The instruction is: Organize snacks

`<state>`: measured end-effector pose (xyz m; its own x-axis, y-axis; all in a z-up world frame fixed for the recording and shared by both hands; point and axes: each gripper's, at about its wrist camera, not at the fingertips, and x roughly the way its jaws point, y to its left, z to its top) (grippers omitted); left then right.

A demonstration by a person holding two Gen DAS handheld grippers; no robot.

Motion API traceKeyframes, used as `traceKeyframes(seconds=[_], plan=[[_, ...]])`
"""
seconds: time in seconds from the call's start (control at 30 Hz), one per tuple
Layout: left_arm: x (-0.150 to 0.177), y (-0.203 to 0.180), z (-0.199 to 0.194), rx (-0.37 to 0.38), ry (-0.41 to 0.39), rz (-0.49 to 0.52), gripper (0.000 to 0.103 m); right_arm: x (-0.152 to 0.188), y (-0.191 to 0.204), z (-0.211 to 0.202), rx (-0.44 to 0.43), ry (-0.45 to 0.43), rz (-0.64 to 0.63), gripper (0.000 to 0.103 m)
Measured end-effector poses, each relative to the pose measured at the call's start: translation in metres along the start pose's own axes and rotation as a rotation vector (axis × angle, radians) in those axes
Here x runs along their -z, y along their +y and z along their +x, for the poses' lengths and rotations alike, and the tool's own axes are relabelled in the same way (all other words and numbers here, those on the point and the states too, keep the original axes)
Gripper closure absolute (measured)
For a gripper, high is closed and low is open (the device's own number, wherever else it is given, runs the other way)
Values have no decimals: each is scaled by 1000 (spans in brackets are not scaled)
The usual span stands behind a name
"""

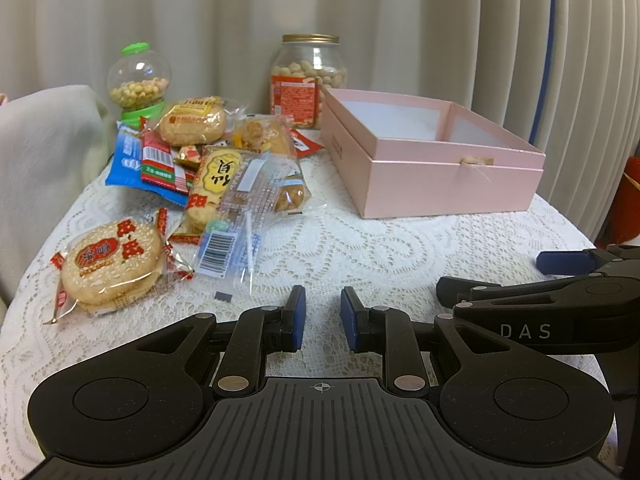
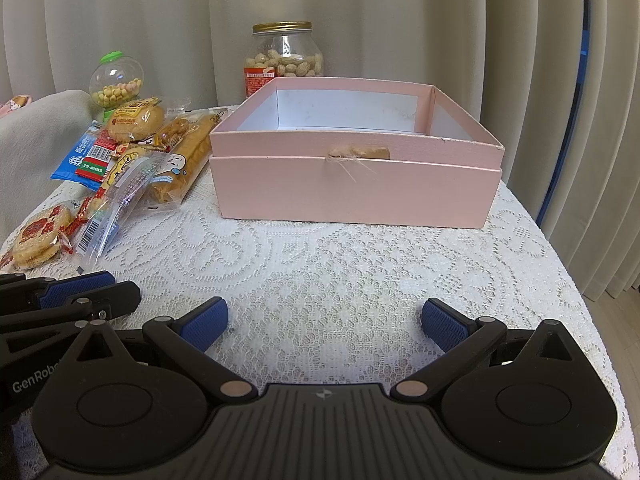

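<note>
Legible markings only:
- "DAS" in grey capitals on the black arm of the right gripper [image 1: 560, 276], at 3 o'clock in the left wrist view
- "GenRob…", cut off by another part, on the left gripper [image 2: 76, 288] body, at 9 o'clock in the right wrist view
- Barcode on the clear wrapper [image 1: 228, 236], digits too small to read
- Barcode on the red-green packet [image 1: 160, 164], unreadable
- Red characters on the round sesame cake pack [image 1: 112, 264], not made out
- Peanut jar [image 1: 308, 80] red label: fine print illegible
</note>
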<state>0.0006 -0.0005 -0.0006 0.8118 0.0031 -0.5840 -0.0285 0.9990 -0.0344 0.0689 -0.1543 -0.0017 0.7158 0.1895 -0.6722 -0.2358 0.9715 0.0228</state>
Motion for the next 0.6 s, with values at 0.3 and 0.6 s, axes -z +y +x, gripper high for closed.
traceKeyframes(seconds=[0.3,0.6], plan=[[0,-1,0,0,0,0,78,0,0,0,0,0,0,0],[0,-2,-1,-1,-1,2,78,0,0,0,0,0,0,0]])
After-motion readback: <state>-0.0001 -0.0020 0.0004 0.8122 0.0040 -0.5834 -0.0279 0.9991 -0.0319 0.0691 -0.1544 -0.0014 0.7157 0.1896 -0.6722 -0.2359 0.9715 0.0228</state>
